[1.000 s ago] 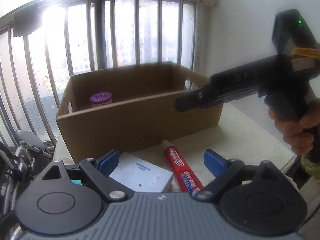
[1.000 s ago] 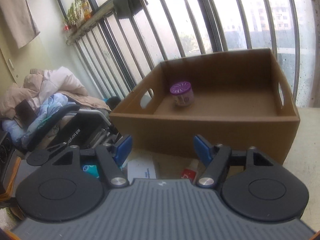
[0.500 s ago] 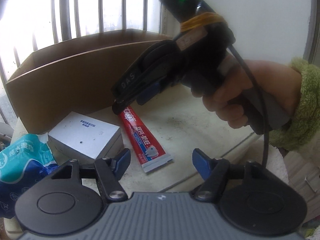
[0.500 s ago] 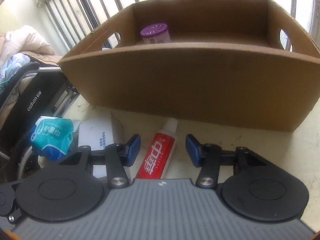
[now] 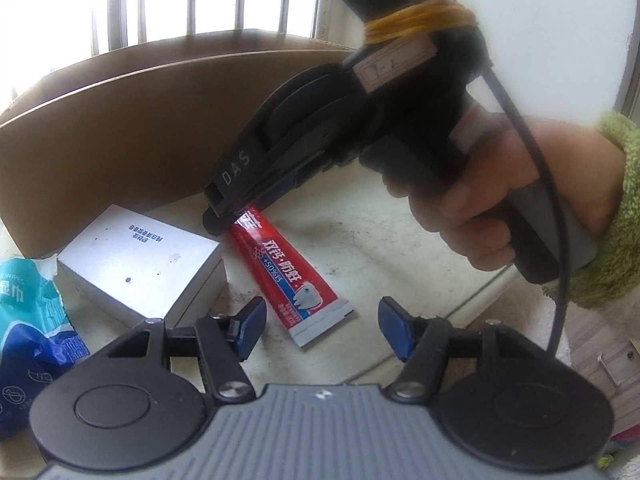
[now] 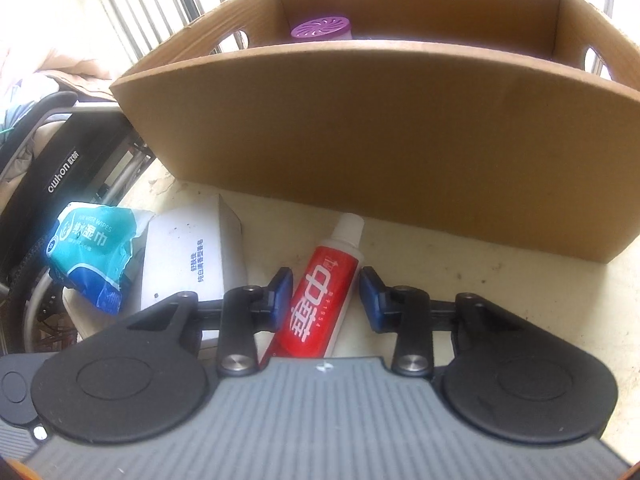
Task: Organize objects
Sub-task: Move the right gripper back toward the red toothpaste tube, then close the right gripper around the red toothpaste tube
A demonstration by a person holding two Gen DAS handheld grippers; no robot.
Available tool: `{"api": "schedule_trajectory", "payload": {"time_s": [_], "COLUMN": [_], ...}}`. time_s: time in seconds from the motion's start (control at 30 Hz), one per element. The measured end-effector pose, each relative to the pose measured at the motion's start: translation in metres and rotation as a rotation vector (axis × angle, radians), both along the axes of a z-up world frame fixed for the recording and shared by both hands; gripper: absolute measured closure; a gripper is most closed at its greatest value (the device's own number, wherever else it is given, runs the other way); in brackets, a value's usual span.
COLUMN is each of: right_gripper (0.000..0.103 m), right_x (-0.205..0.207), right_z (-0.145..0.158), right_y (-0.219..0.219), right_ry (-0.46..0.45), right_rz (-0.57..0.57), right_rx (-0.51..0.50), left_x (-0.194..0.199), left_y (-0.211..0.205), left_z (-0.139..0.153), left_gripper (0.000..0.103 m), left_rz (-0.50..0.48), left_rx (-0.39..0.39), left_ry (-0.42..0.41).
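Note:
A red toothpaste tube lies on the pale table in front of a cardboard box. My right gripper points down at the tube's cap end. Its jaws are closing, with both blue pads against the tube's sides. My left gripper hovers just short of the tube's crimped end. Its jaws are also closing, with nothing between them. A purple-lidded jar stands inside the cardboard box.
A white carton lies left of the tube, with a blue wipes pack at the table's left edge. A hand in a green fleece sleeve holds the right gripper. A black wheelchair stands beyond the left edge.
Both grippers have come down toward the table. The right one narrowed from well apart to touching the tube's sides. The left one's jaws drew closer together.

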State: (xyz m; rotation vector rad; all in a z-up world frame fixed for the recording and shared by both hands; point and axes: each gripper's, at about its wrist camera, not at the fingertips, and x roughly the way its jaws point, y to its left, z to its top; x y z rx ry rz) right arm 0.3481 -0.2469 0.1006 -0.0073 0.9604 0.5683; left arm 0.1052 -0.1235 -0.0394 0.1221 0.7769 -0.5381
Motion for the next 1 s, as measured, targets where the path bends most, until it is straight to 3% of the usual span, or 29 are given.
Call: {"api": "schedule_trajectory", "payload": {"time_s": [0.2, 1.0], "right_gripper": [0.075, 0.075], "right_x": [-0.008, -0.084], "right_z": [-0.001, -0.010], "right_y": [-0.010, -0.065], "right_ry": [0.005, 0.019], "right_rz": [0.018, -0.082], "right_rx": [0.021, 0.170], "left_x": [0.002, -0.008], "left_y": [-0.008, -0.021], "left_z": [-0.007, -0.006], "left_gripper": [0.040, 0.040], "left_rz": [-0.037, -0.140], "left_rx": [-0.014, -0.040], "left_ry": [0.009, 0.049]}}
